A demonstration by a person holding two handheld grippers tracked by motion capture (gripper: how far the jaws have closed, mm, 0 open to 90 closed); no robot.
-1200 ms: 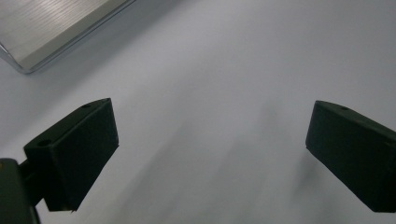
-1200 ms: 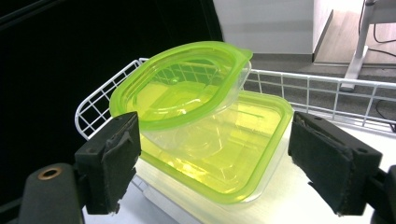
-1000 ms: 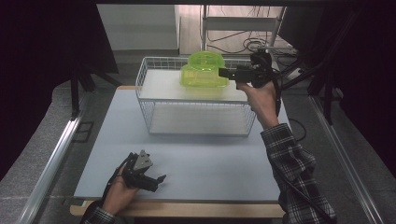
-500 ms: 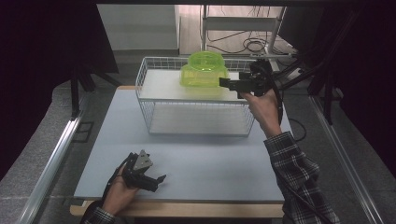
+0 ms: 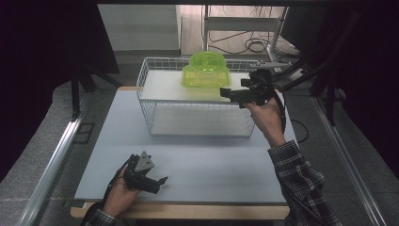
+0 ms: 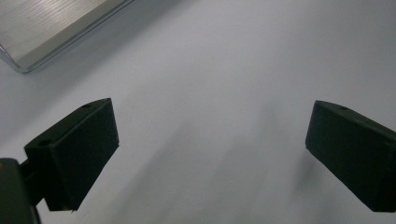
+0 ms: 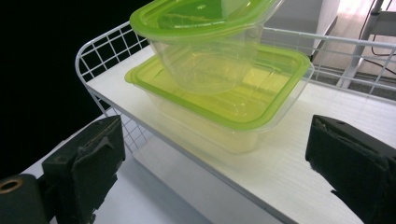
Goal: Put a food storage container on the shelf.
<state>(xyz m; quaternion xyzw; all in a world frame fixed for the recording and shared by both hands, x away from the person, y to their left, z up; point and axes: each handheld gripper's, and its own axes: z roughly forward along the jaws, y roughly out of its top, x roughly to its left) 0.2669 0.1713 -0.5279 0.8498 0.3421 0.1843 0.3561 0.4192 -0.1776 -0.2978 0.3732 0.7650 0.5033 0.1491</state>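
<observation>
On the far side of the table point(image 5: 197, 165), a wire rack point(image 5: 146, 75) is carrying a white shelf board, and two green-lidded tubs are sitting on it: a small tub point(image 7: 205, 42) stacked, slightly tilted, on a larger flat tub point(image 7: 224, 107). The right gripper point(image 5: 226, 92) is hanging at the rack's right end, pointing left toward the tubs; its jaws have just been opening and are standing wide with nothing between them. The left gripper point(image 5: 157, 181) is resting near the table's near edge, jaws released and empty over bare surface.

The step looks like a reach for the tubs. Doing it well likely means coming in level above the rack's wire rim, centring the open jaws on one tub's lidded rim rather than the clear, slippery wall, and closing gently, since the tilted top tub could slide off.
</observation>
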